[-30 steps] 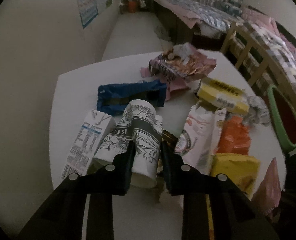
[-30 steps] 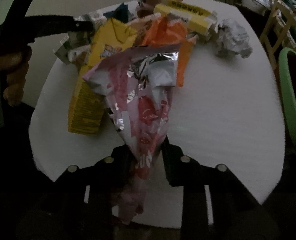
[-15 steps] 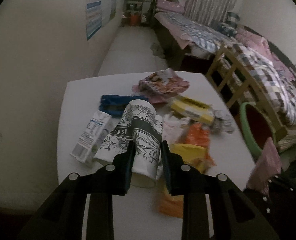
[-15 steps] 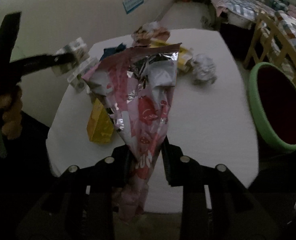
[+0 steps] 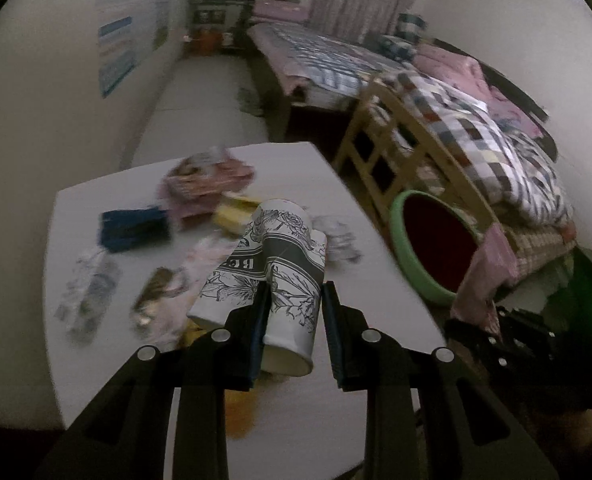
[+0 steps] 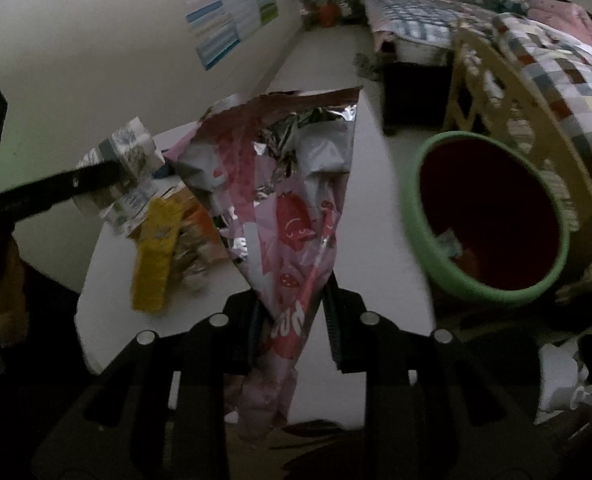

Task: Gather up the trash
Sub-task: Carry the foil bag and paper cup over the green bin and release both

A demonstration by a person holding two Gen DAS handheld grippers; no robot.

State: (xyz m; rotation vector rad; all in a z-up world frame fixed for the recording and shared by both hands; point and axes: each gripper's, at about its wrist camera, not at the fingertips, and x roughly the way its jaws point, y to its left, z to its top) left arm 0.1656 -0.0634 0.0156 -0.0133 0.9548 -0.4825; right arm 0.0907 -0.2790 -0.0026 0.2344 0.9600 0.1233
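My left gripper (image 5: 294, 300) is shut on floral-printed paper cups (image 5: 280, 268) and holds them above the white table (image 5: 336, 184). In the right wrist view, my right gripper (image 6: 292, 304) is shut on the lower end of a torn pink strawberry wrapper (image 6: 292, 208) with a foil lining. The wrapper hangs over the table's right edge (image 6: 376, 272). A green-rimmed bin (image 6: 496, 290) with a dark red inside stands just right of the table, and the left wrist view also shows the bin (image 5: 396, 232). Blue wrapper (image 5: 134, 228), pink wrappers (image 5: 208, 176) and a yellow packet (image 6: 156, 252) lie on the table.
A wooden chair (image 5: 380, 128) and a bed with a checked quilt (image 5: 476, 120) stand behind the bin. Crumpled foil (image 5: 336, 236) and a blurred carton (image 5: 92, 292) also lie on the table. A white object (image 6: 564, 380) sits on the floor at lower right.
Both grippers rose and swung to the right with their loads. The trash on the table now looks smaller and farther left, and the green bin has come much closer into view.
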